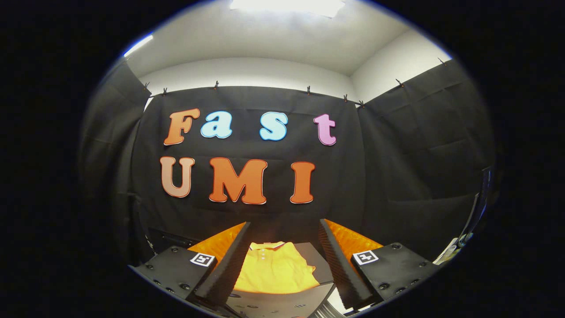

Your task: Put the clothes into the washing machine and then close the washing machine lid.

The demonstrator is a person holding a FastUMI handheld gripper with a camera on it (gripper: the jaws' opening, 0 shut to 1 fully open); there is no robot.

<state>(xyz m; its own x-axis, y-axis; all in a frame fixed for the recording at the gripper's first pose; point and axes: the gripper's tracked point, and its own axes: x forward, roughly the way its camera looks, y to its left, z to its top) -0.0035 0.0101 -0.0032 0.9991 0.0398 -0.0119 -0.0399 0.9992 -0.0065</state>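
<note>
A yellow polo shirt (274, 270) lies folded on a dark flat surface (318, 264) just ahead of and below my gripper (282, 229). The shirt's collar points away from me. My two fingers (229, 260) stand wide apart on either side of the shirt as seen from here, well above it and not touching it. Nothing is between them. A pale grey panel (282, 301) with small dark marks sits right under the shirt's near edge; I cannot tell whether it is part of the washing machine.
Black cloth walls close the booth behind and on both sides. A white and dark object (459, 245) stands at the far right by the side wall. A bright ceiling light (287, 6) is overhead.
</note>
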